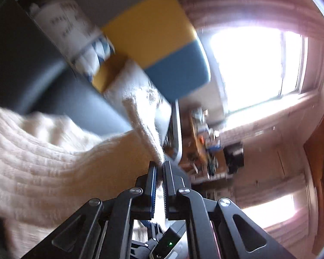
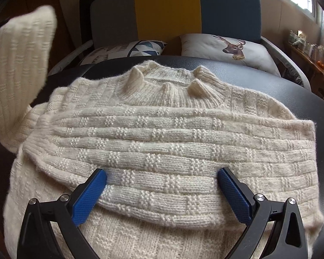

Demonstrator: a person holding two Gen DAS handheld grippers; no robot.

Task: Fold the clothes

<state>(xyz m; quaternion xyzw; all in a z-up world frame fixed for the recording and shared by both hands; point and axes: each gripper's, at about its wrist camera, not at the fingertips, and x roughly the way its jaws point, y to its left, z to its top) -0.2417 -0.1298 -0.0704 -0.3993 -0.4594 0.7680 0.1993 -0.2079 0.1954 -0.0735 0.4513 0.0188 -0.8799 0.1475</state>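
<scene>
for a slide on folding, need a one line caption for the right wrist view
Open right tool hovers over a cream knit sweater on a black surface, one sleeve lifted at left.

We see cream knitted sweater (image 2: 162,151) flat on black leather seat (image 2: 270,79); raised sleeve (image 2: 23,64) at 10 o'clock, deer-print cushion (image 2: 226,47) behind at 1 o'clock.

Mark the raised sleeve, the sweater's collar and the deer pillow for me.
raised sleeve (image 2: 21,69), right wrist view, middle of the lifted knit.
collar (image 2: 172,86), right wrist view, ribbed front edge.
deer pillow (image 2: 233,47), right wrist view, on the deer print.
</scene>
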